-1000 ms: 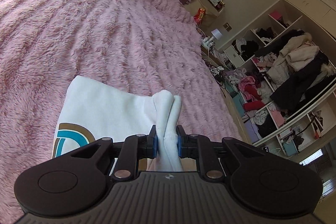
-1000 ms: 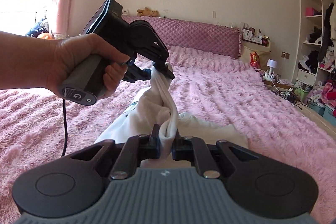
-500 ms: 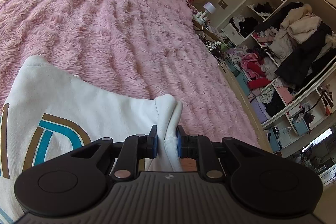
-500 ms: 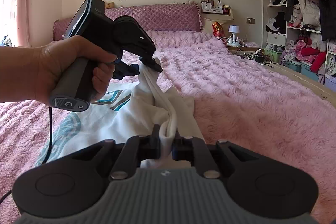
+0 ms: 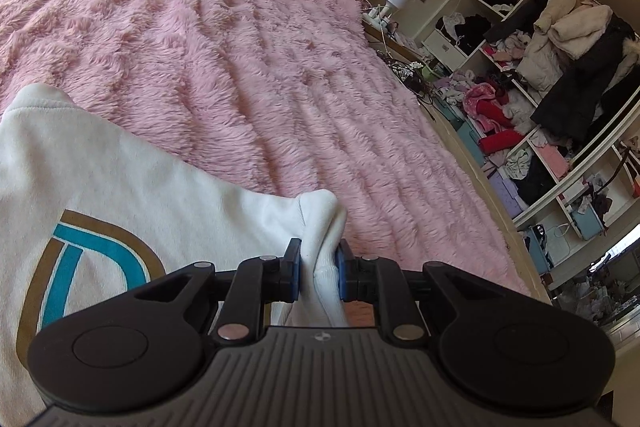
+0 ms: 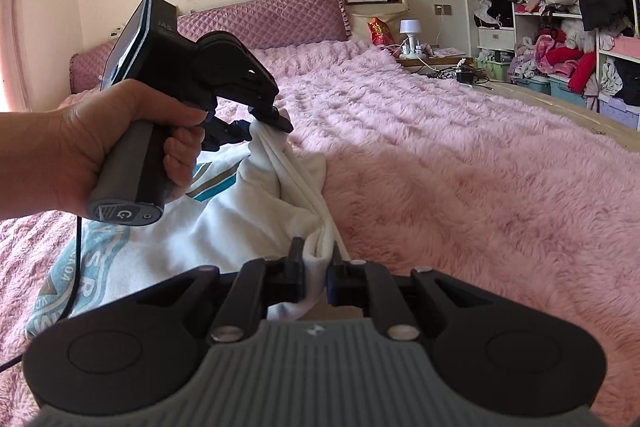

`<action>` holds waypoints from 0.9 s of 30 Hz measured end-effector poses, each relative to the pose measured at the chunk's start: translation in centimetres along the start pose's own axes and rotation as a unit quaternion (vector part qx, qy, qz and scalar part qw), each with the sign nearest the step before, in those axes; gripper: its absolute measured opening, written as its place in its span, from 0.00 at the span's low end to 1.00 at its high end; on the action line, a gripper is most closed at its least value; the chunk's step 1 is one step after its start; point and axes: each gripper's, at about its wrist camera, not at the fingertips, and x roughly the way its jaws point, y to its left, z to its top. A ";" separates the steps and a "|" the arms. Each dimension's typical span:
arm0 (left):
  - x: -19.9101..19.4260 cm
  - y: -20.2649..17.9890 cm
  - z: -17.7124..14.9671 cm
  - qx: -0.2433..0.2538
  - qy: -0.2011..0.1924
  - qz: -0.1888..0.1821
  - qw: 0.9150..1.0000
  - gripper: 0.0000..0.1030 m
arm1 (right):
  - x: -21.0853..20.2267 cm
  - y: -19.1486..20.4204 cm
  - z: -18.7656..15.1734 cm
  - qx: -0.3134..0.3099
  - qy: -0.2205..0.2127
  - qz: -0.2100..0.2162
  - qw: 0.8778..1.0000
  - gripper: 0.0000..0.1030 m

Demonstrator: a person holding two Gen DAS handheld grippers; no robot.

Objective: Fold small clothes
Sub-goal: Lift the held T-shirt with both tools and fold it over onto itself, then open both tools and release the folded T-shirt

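A small white top [image 5: 132, 195] with a teal and gold print lies on the pink fluffy bedspread [image 5: 248, 59]. My left gripper [image 5: 318, 259] is shut on a bunched edge of the top. My right gripper [image 6: 316, 267] is shut on the same edge nearer to me. In the right wrist view the top [image 6: 240, 223] stretches taut between the two grippers, and the left gripper [image 6: 272, 119] is held in a hand just above the bed, its fingers pinching the cloth.
A quilted purple headboard [image 6: 264, 23] stands at the far end. A bedside shelf with a lamp [image 6: 410, 29] and a red bag is at the right. Open shelves [image 5: 560, 75] stuffed with clothes line the right wall, beyond the bed's wooden edge.
Both grippers have moved down and to the right with the top's edge still pinched. More of the printed front now lies spread flat on the bedspread.
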 end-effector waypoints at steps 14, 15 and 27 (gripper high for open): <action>-2.0 -2.3 0.9 0.062 0.018 0.026 0.998 0.39 | -0.1 -1.2 -0.9 0.005 0.026 -0.026 0.999 0.20; -3.6 -2.6 0.9 0.085 0.012 0.029 0.996 0.41 | -0.4 -1.6 -0.8 0.010 0.028 -0.024 0.999 0.21; -21.1 2.7 -9.7 0.119 -0.015 0.044 0.992 0.45 | 2.0 -3.7 7.5 0.024 0.006 0.091 0.996 0.42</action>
